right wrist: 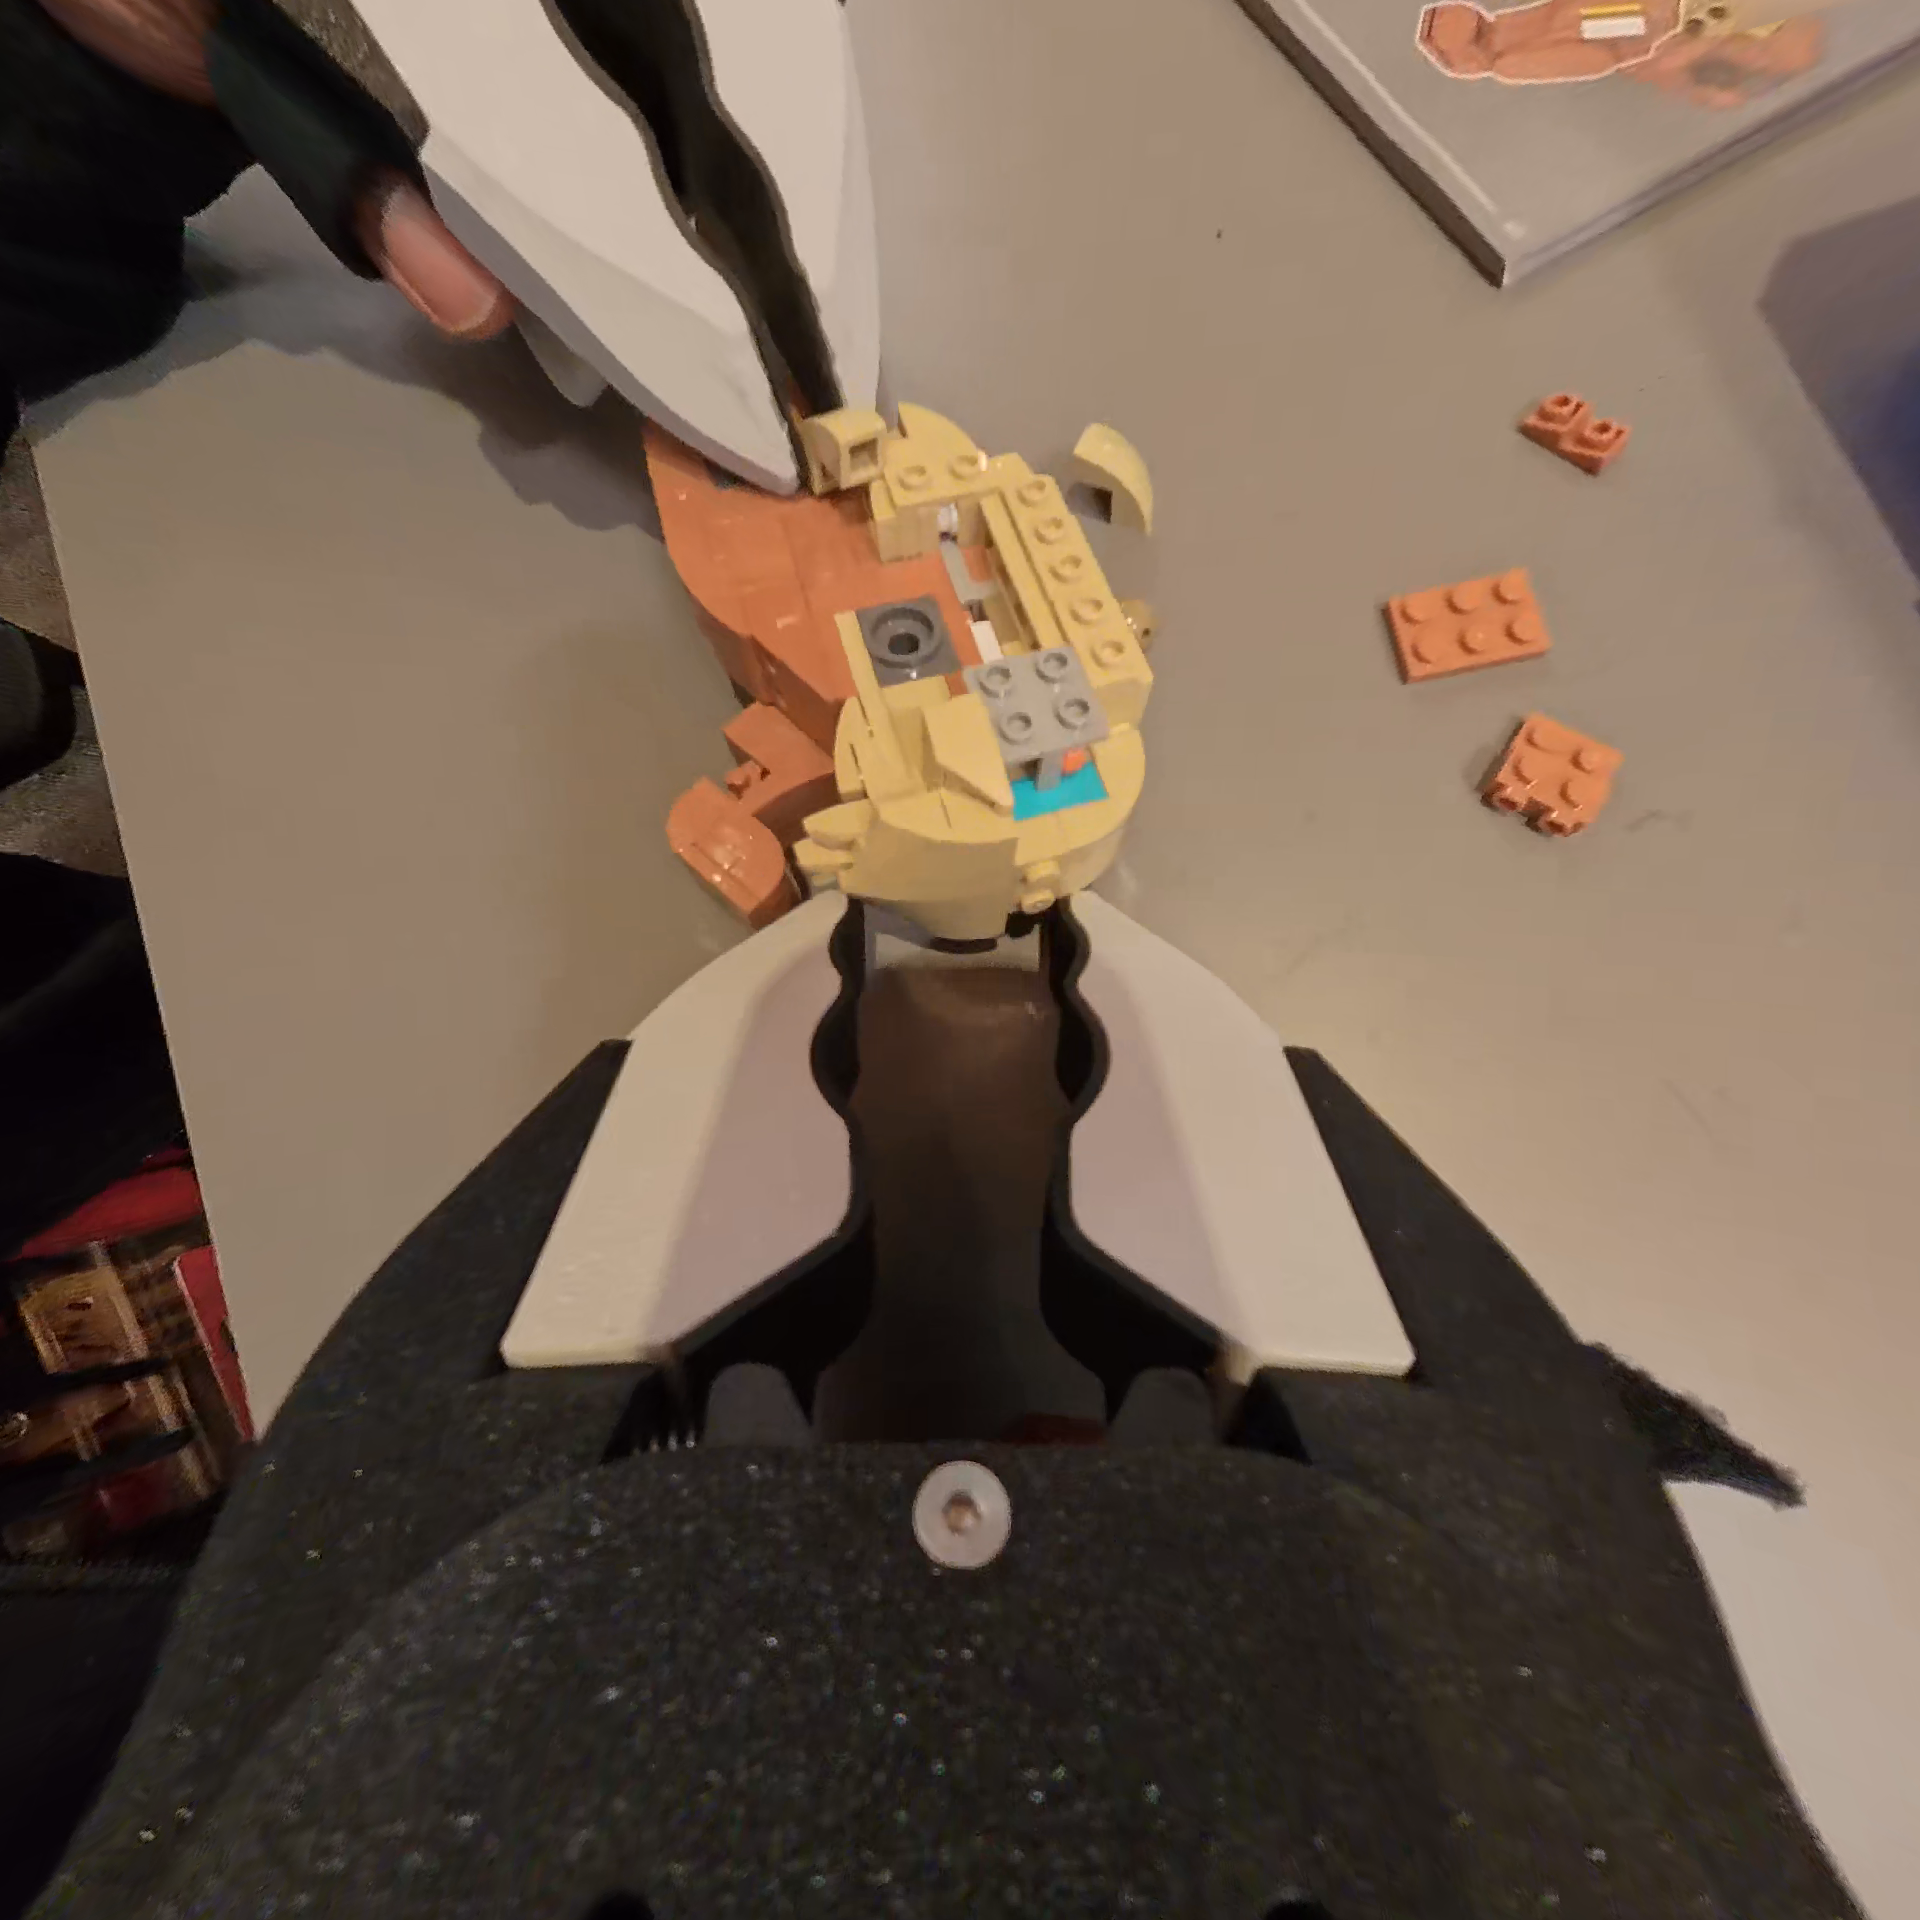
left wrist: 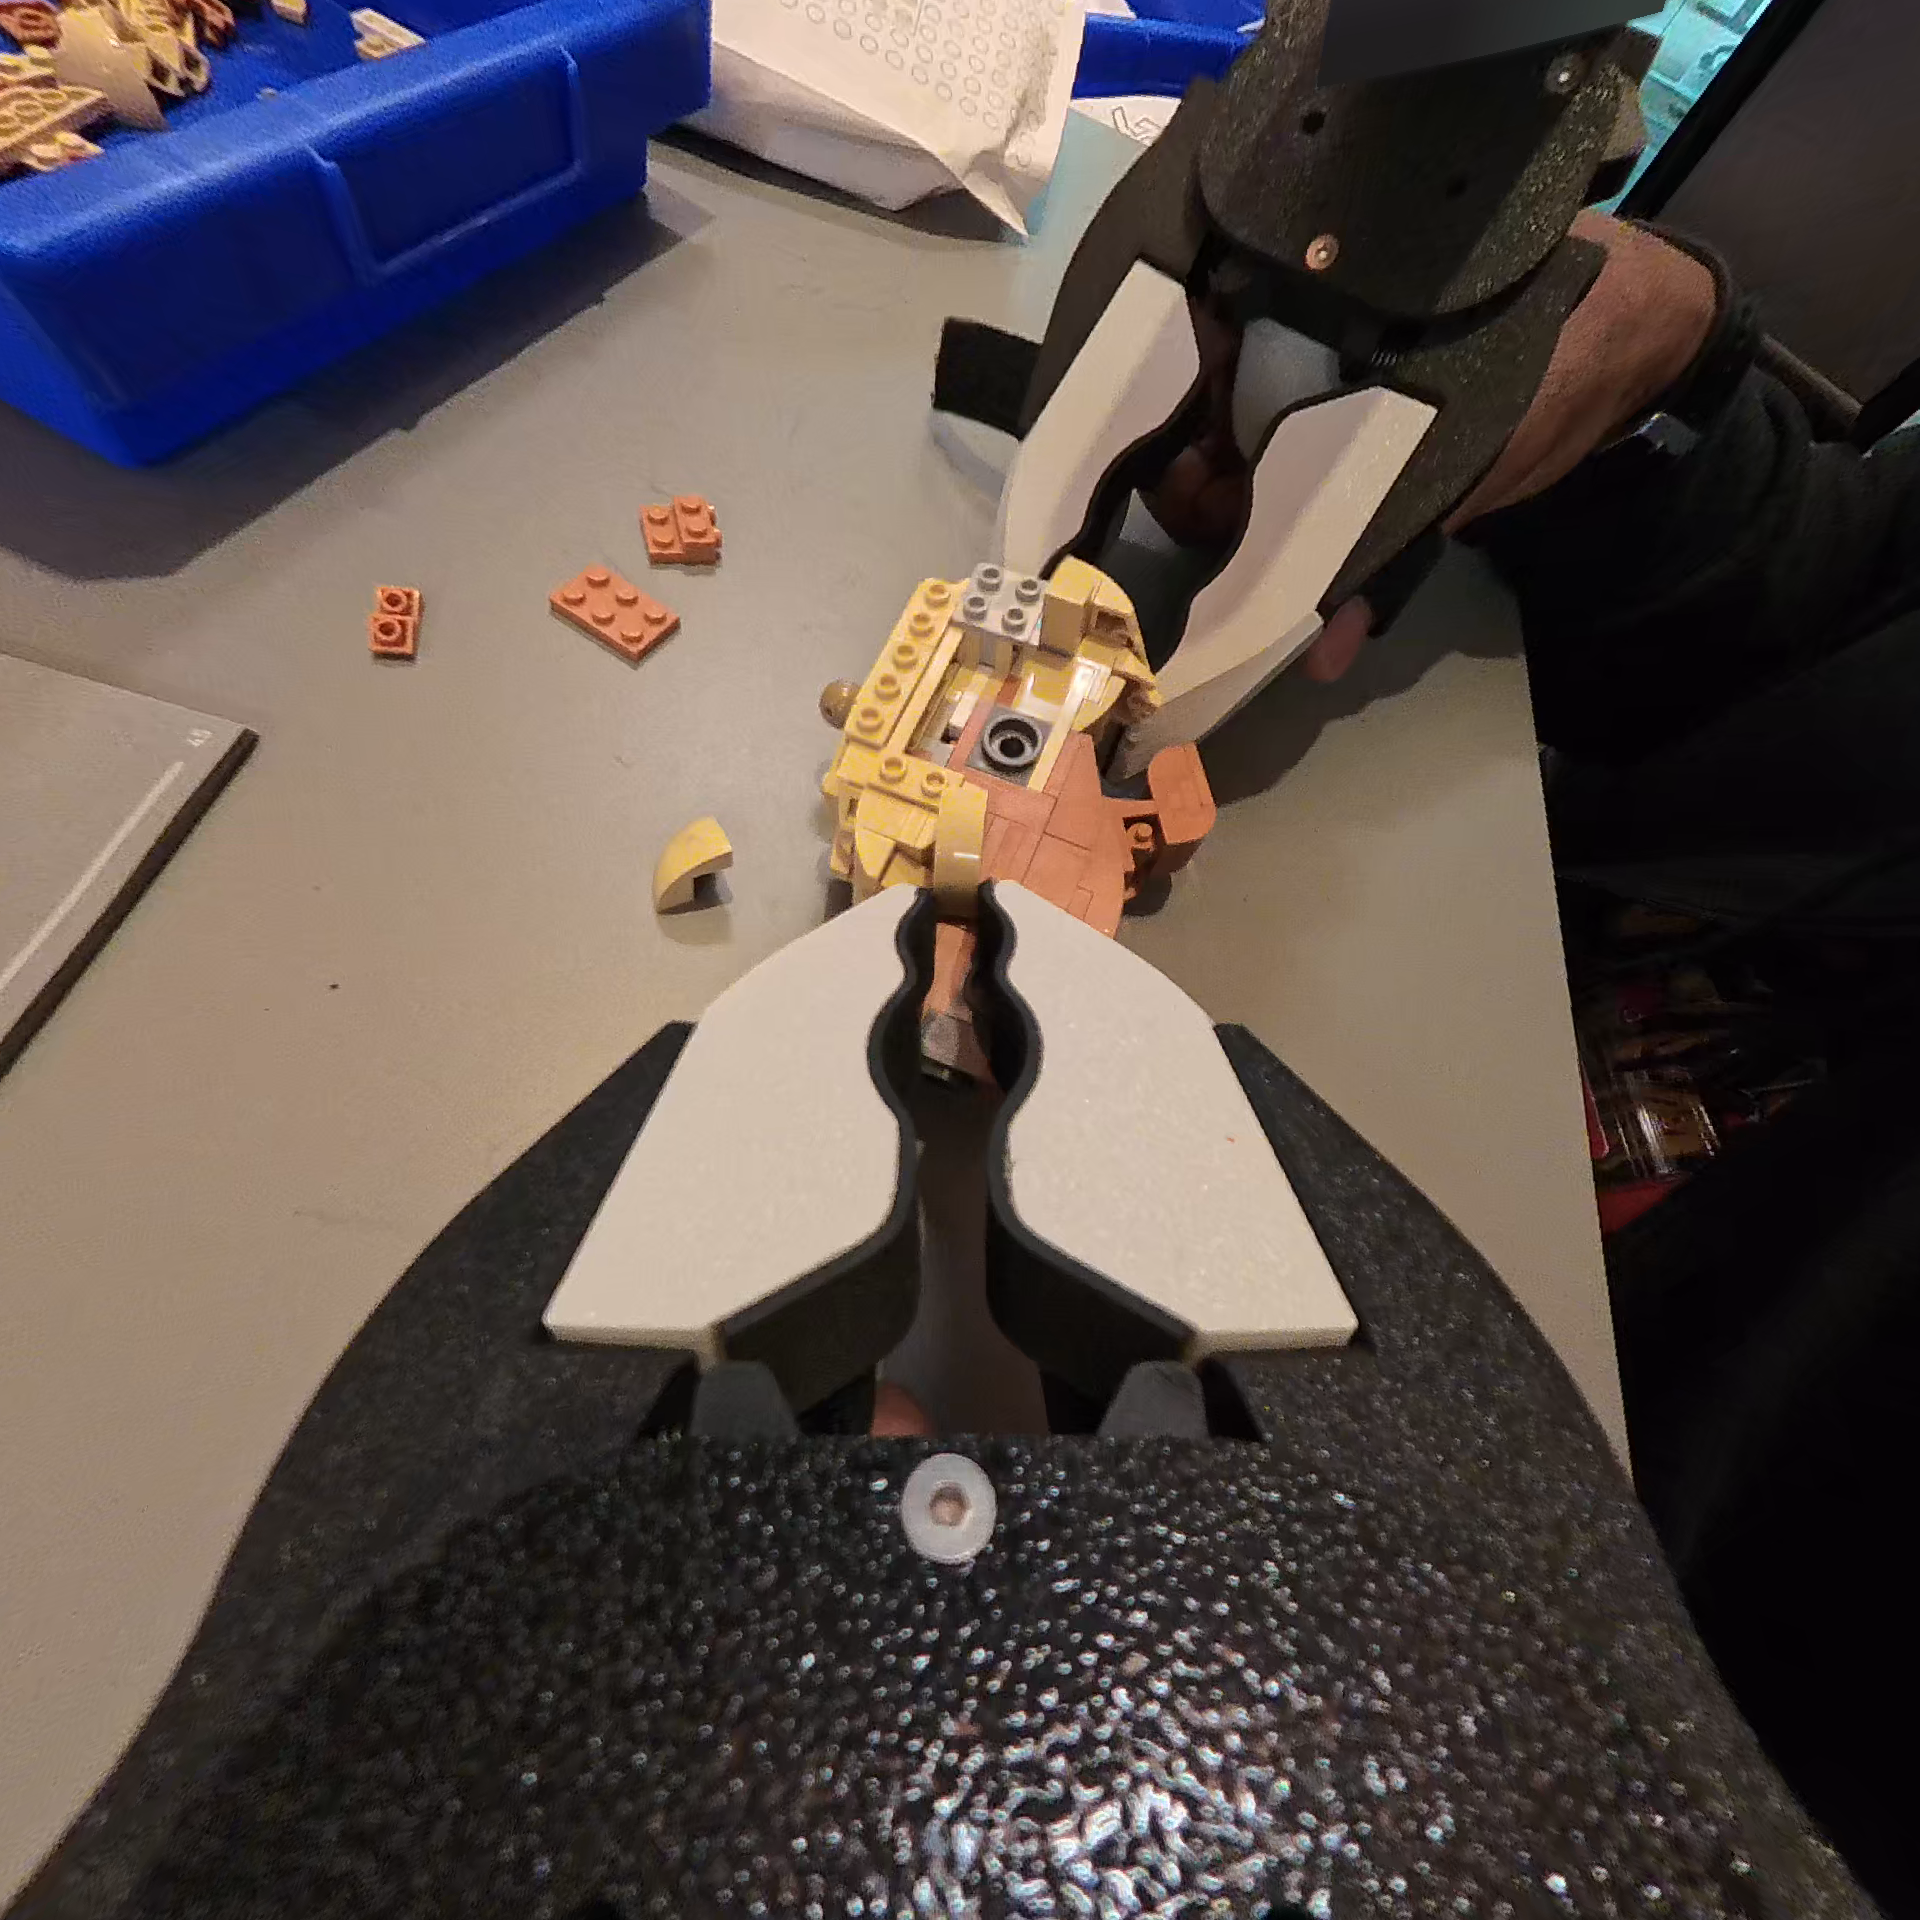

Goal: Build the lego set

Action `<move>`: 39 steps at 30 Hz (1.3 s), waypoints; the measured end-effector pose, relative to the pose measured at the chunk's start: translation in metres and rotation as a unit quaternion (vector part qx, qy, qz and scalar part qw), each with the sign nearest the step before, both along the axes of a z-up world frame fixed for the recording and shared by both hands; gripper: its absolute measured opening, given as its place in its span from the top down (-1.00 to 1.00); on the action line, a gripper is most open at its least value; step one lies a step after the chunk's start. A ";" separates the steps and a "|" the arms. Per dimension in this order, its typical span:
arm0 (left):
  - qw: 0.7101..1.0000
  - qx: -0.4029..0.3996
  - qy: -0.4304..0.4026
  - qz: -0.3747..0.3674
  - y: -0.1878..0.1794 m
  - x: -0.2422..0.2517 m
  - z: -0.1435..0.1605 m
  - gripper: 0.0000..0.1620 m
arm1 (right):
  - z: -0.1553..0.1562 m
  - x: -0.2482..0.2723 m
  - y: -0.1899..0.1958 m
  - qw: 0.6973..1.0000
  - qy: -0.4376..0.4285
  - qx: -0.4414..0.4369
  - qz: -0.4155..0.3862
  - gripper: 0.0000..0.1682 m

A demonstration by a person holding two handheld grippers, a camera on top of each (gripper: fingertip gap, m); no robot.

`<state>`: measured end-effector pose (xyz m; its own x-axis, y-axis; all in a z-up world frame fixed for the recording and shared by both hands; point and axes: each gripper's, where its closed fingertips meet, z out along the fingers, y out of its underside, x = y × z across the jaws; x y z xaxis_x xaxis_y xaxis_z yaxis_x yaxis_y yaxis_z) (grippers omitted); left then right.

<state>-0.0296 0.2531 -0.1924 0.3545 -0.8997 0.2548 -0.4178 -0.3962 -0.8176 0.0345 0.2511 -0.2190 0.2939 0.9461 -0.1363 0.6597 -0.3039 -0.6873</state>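
Note:
The lego model, a tan and brown animal body with a grey 2x2 plate on top, lies on the grey table. My left gripper is shut on the narrow brown end of the model; it also shows in the right wrist view. My right gripper closes on the rounded tan end from the opposite side, one fingertip on each flank; it also shows in the left wrist view. A loose tan curved piece lies beside the model.
Three loose orange-brown pieces lie near: a 2x3 plate, a 1x2 plate and a bracket piece. A blue parts bin and paper stand behind. The instruction booklet lies aside. The table edge runs close by. Some 8 centimetres of space lies between my two pairs of fingers. From the left gripper's tips to the loose tan curved piece is close to 5 centimetres.

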 end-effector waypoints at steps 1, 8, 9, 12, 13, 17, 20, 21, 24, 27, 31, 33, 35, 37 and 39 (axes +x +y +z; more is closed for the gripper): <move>1.000 -0.001 0.003 0.000 0.000 -0.001 -0.001 0.91 | 0.001 -0.001 0.002 1.000 0.002 0.005 -0.003 0.60; 1.000 0.010 0.008 -0.010 -0.004 -0.003 -0.001 0.91 | 0.016 -0.011 0.002 0.998 0.052 0.029 0.002 0.76; 1.000 0.011 0.007 -0.009 -0.004 -0.003 -0.001 0.91 | 0.018 -0.012 0.001 0.998 0.060 0.030 0.002 0.76; 1.000 0.009 0.005 -0.004 -0.004 -0.006 -0.001 0.91 | 0.017 -0.014 -0.001 0.998 0.057 0.028 0.009 0.74; 1.000 0.011 0.005 -0.004 -0.004 -0.006 0.000 0.91 | 0.016 -0.015 -0.001 0.998 0.056 0.027 0.009 0.72; 1.000 0.016 0.006 -0.001 -0.004 -0.006 0.000 0.91 | 0.013 -0.014 -0.002 0.999 0.045 0.021 0.007 0.69; 1.000 0.015 0.009 -0.002 -0.005 -0.006 -0.001 0.91 | 0.007 -0.011 0.000 1.000 0.027 0.004 -0.004 0.60; 1.000 0.014 0.010 -0.002 -0.005 -0.006 -0.001 0.91 | 0.006 -0.009 0.001 1.000 0.022 -0.001 -0.006 0.58; 1.000 0.011 0.008 -0.001 -0.004 -0.006 -0.001 0.91 | 0.004 -0.009 0.003 1.000 0.014 -0.003 -0.002 0.54; 1.000 0.004 0.005 -0.005 -0.005 -0.006 -0.001 0.91 | -0.001 -0.009 0.009 1.000 -0.007 0.008 -0.001 0.50; 1.000 -0.007 0.001 -0.011 -0.006 -0.005 -0.001 0.91 | -0.002 -0.015 0.011 0.999 -0.013 0.022 0.026 0.48; 1.000 -0.010 -0.001 -0.011 -0.005 -0.005 -0.001 0.91 | -0.002 -0.018 0.010 0.999 -0.013 0.021 0.048 0.50; 1.000 -0.011 -0.002 -0.012 -0.006 -0.005 -0.001 0.91 | -0.002 -0.020 0.010 0.997 -0.015 0.025 0.065 0.51; 1.000 -0.009 -0.002 -0.014 -0.006 -0.005 -0.001 0.91 | -0.002 -0.021 0.012 0.997 -0.017 0.034 0.069 0.52; 1.000 -0.007 -0.003 -0.017 -0.007 -0.005 0.000 0.91 | -0.001 -0.022 0.013 0.997 -0.012 0.042 0.068 0.53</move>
